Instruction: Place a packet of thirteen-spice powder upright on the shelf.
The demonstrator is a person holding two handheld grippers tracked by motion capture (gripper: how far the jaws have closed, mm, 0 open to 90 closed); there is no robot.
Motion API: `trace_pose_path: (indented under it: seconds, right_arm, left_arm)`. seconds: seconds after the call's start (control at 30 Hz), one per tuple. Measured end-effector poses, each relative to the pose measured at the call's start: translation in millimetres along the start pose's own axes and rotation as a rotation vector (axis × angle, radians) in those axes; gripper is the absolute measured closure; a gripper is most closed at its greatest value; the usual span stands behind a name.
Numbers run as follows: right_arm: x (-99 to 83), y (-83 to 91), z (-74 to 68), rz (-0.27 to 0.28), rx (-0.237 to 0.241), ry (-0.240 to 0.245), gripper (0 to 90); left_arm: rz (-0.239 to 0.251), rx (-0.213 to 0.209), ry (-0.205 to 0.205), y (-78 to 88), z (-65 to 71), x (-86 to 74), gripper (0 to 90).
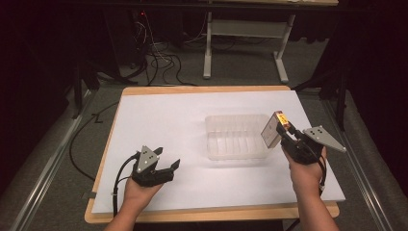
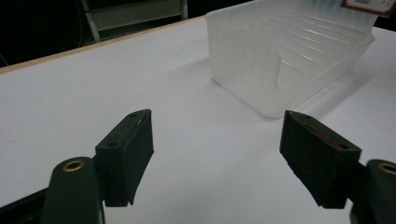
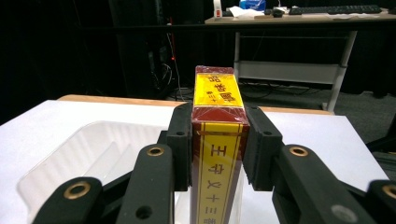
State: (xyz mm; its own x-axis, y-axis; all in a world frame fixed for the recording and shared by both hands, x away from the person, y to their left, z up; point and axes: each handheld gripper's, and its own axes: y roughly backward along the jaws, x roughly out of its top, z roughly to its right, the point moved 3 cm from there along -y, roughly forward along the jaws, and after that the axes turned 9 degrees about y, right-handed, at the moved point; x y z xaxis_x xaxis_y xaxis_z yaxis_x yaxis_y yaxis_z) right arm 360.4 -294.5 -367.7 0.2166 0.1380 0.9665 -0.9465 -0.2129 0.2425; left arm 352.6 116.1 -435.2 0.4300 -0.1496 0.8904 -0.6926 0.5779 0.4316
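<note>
Box [image 3: 218,154] was the one thing being held: one small box, dark red with yellow bands and yellow writing on it. It stood up tall between the two black jaws of the right gripper [image 1: 284,131], and those jaws were pressed tight on its two sides. From the high view, the box [image 1: 272,129] was up in the air, just over the right end of the tray [image 1: 234,144], with its top tipped a little toward the tray.

One tray was there, made of see-through plastic, with ridges along its floor and nothing lying in it. It sat on one big white sheet [image 1: 163,120] that covered the one wooden table [image 1: 202,89]. The right gripper was just beside the tray's right end, and one hand [image 1: 305,172] held it from behind.

The left gripper [image 1: 166,161] was well away from the tray, off to the tray's left and nearer to the person. Its two jaws stood wide apart, and only the bare white sheet showed between them. In the left gripper view, the tray [image 2: 289,60] was ahead of those jaws, not touching them. One hand [image 1: 139,192] held this gripper low over the sheet.

Past the far side of the tray, beyond the table, one desk frame [image 1: 245,33] with pale legs stood on the floor, and dark cables [image 1: 159,60] lay beside it.
</note>
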Motion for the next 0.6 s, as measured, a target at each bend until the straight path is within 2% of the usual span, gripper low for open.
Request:
trace_pose_path:
  seconds: [0.33,0.6]
  right_arm:
    - [6.4,-18.9,0.6,-0.017,-0.043,0.011,68.6]
    - [0.9,-31.9,0.2,-0.036,-0.081,0.005,68.5]
  left_arm:
    - [-0.006,-0.009,-0.005,-0.4,2.8,-2.2,26.4]
    - [-0.006,-0.016,-0.017,-0.5,5.7,-1.8,26.4]
